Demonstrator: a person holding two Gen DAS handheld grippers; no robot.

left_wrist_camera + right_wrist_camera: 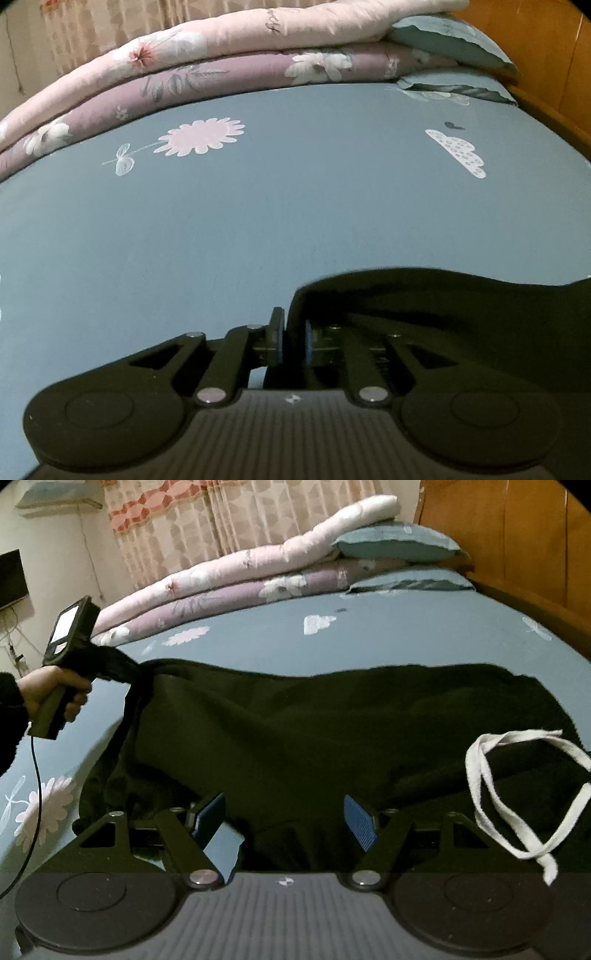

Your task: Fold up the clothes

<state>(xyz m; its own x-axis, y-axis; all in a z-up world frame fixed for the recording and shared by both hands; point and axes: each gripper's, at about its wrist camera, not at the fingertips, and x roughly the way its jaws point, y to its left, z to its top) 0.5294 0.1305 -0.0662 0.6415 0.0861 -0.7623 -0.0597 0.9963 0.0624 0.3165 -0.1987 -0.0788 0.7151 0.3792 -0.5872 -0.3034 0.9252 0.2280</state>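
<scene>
Black garment point(424, 295) edge between left hand-held gripper point(293, 341) pads.

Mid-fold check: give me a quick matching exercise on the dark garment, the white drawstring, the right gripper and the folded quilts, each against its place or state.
1. dark garment
2. white drawstring
3. right gripper
4. folded quilts

A. stacked at the far edge of the bed
B. jaws wide apart, nothing between the pads
C. spread across the blue sheet
D. looped on the garment's right end

Pairs: 1-C, 2-D, 3-B, 4-A
</scene>
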